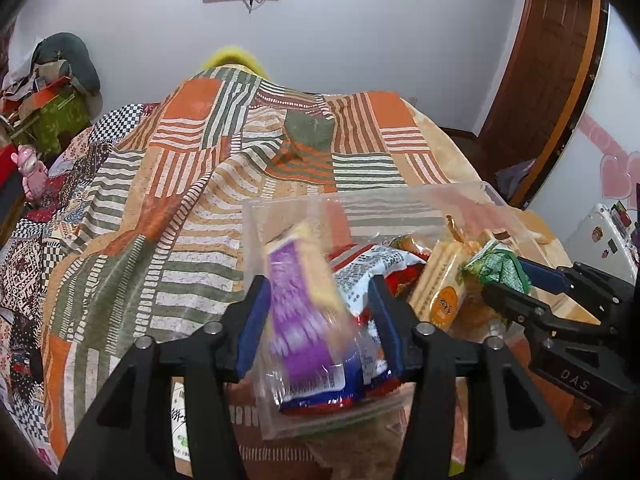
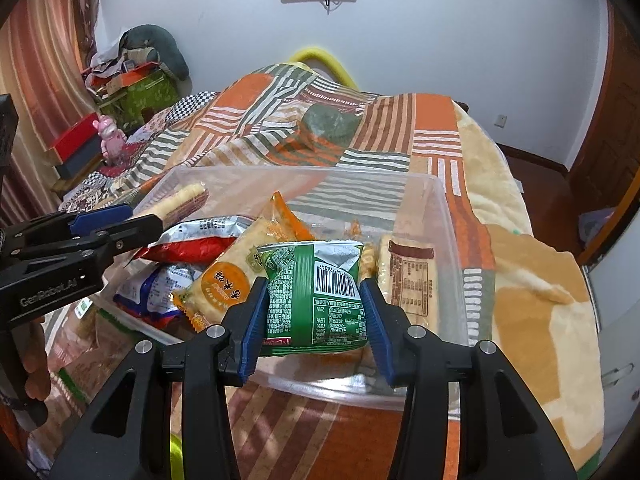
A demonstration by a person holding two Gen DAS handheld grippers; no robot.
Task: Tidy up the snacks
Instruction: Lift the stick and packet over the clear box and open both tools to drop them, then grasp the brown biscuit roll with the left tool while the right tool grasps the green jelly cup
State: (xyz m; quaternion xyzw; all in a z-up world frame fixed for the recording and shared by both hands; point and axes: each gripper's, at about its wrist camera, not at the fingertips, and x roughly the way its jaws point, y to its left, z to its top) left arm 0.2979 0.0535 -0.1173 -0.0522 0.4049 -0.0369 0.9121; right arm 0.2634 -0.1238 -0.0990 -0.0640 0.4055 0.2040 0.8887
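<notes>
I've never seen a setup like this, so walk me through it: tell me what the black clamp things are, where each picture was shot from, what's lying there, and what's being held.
The black clamps are hand-held two-finger grippers, one in each of a person's hands, each with a camera looking along its blue-padded fingers. One picture comes from the left gripper, the other from the right gripper; each also shows the other gripper off to the side. Both hover over a clear plastic bin sitting on a bed with a striped patchwork blanket. Snack packets lie inside, including an orange-labelled cracker pack. The right gripper holds a green packet by its sides. A blurred purple packet sits between the left fingers, which look loose around it, so it seems to be dropping in.
</notes>
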